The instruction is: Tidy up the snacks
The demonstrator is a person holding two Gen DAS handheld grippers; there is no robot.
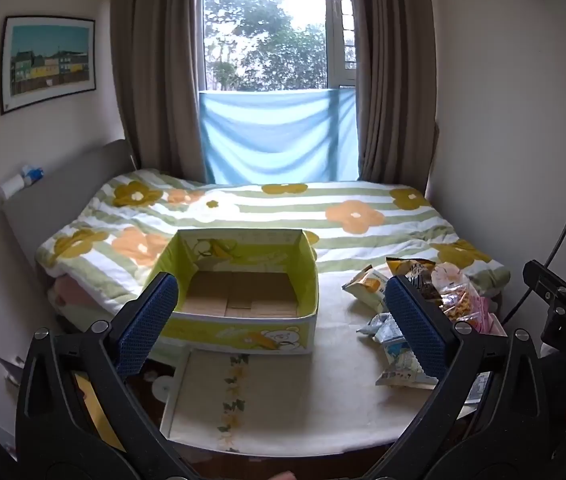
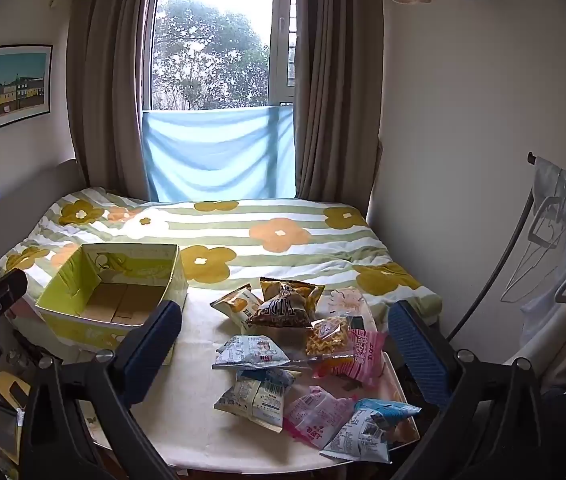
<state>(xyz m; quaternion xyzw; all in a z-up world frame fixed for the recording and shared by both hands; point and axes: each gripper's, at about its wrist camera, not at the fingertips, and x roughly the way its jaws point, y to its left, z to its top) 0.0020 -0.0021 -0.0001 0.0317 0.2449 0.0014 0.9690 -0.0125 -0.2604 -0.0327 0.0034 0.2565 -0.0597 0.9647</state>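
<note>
An empty green-and-yellow cardboard box [image 1: 243,280] with a bear print stands on the cream table [image 1: 303,392], its front flap lying flat. It also shows in the right wrist view [image 2: 115,292] at the left. A pile of several snack packets [image 2: 307,352] lies on the table's right side; part of it shows in the left wrist view [image 1: 415,300]. My left gripper [image 1: 279,324] is open and empty, held above the table in front of the box. My right gripper [image 2: 287,352] is open and empty, hovering above the snack pile.
A bed with a flowered striped quilt [image 2: 243,240] lies right behind the table. A window with curtains and a blue cloth [image 2: 219,152] is at the back. Clothes hang on a rack [image 2: 563,240] at the right. The right gripper's body [image 1: 563,308] shows in the left view.
</note>
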